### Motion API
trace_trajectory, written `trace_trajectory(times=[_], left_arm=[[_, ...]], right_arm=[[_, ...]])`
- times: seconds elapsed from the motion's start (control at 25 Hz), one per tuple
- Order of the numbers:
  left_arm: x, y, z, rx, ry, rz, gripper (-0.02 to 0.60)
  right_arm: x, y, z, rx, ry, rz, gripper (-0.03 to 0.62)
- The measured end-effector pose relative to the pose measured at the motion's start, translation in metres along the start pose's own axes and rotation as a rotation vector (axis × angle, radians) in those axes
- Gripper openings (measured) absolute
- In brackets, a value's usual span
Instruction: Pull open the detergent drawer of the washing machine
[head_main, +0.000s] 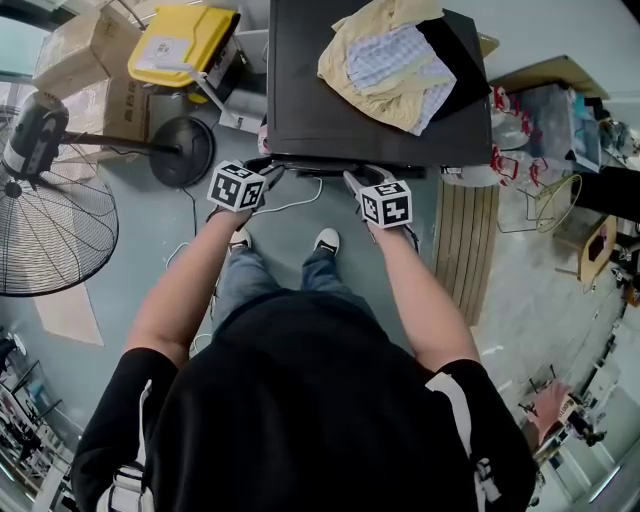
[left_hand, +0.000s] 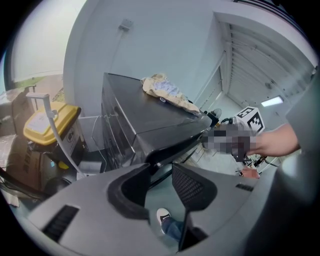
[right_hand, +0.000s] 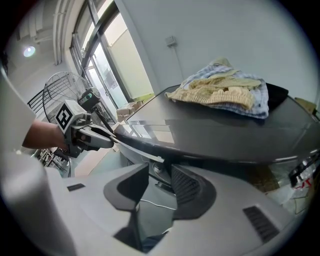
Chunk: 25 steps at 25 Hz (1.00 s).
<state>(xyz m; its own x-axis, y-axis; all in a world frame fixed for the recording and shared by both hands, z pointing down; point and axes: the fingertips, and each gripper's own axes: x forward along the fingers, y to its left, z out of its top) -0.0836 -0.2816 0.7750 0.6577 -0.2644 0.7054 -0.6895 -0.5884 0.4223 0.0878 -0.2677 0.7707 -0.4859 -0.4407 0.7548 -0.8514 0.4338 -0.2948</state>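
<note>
A dark washing machine (head_main: 330, 100) is seen from above, with a pile of pale clothes (head_main: 395, 60) laid on its top, and both grippers are held at its front edge. The left gripper (left_hand: 161, 170) and the right gripper (right_hand: 160, 170) are each shown with jaws apart and nothing between them, the machine's upper front rim just beyond the tips. The detergent drawer cannot be made out on that front, which is hidden under the top in the head view.

The dark grey washing machine (head_main: 300, 100) stands upright; its detergent drawer cannot be made out.
</note>
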Motion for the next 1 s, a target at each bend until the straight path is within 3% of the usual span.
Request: trace_trajectory(times=[1.0], left_arm=[[-0.0032,-0.0052,-0.0084,0.009,0.033,-0.004,0.115]], right_arm=[[-0.0029,0.0037,-0.0074,-0.026,0.049,0.024,0.095]])
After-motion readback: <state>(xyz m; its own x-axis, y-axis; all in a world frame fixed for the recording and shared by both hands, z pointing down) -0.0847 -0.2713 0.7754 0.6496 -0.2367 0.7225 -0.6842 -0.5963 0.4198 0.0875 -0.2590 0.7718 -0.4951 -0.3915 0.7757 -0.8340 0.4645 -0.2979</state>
